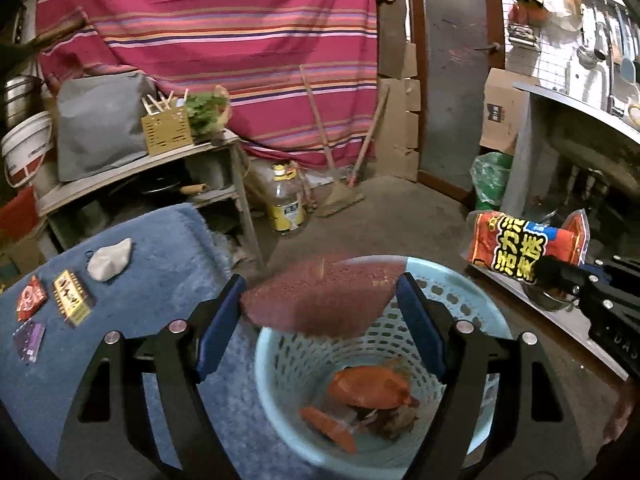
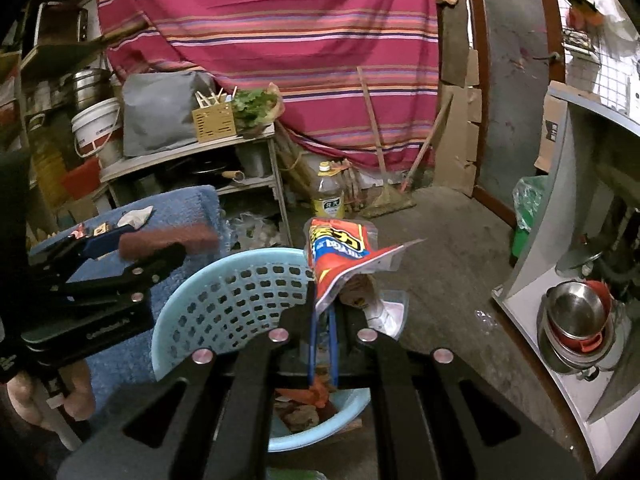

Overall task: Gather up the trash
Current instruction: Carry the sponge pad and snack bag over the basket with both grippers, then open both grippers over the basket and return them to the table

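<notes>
Red wrappers (image 1: 31, 303) on blue mat (image 1: 160, 248) left-view only, steel bowls (image 2: 576, 316) right-view only

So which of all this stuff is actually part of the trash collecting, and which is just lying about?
Part of the job:
- light blue basket
- dark red scouring pad in the left gripper
- red snack bag in the right gripper
- small wrappers and crumpled tissue on the blue mat

Just lying about:
- oil bottle
- broom
- striped cloth
- steel bowls
</notes>
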Demonstrator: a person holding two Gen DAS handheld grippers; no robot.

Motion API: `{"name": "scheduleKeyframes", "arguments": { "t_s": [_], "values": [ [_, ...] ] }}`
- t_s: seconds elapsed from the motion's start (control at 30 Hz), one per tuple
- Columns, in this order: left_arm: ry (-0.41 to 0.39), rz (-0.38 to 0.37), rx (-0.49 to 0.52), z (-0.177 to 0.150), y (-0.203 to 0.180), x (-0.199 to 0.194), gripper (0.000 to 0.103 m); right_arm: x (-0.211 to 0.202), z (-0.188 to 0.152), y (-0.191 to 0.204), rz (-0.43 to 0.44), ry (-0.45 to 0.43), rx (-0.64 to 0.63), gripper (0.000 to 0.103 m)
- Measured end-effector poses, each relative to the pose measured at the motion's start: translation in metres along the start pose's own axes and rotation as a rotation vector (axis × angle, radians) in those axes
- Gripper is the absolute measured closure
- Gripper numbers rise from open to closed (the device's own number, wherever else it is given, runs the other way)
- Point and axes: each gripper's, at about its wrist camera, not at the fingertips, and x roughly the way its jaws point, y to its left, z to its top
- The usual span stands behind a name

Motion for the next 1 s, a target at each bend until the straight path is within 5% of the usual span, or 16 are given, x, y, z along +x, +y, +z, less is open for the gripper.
{"name": "scheduleKeyframes", "arguments": {
  "t_s": [0.2,0.7,0.77,0.83,1.0],
  "values": [
    [-0.01,-0.014,-0.035,0.002,0.006,-0.004,0.014,0.005,-0.001,0.007,-0.01,0.02,0.003,0.098],
    [-0.051,0.157,-0.097,-0.008,0.091,-0.056,0.006,0.058,-0.008,0.055,-0.079,0.159,-0.023,0.094],
    [-0.051,0.174,-0.108,-0.01,0.104,-0.063,0.006,0.064,-0.011,0.058,-0.089,0.173,-0.012,0.085],
    [-0.051,0.189,-0.12,-0.013,0.115,-0.067,0.006,0.068,-0.016,0.059,-0.114,0.179,0.004,0.043],
    [-0.056,0.22,-0.157,-0.023,0.148,-0.084,0.006,0.061,-0.021,0.075,-0.116,0.154,0.015,0.03]
  ]
}}
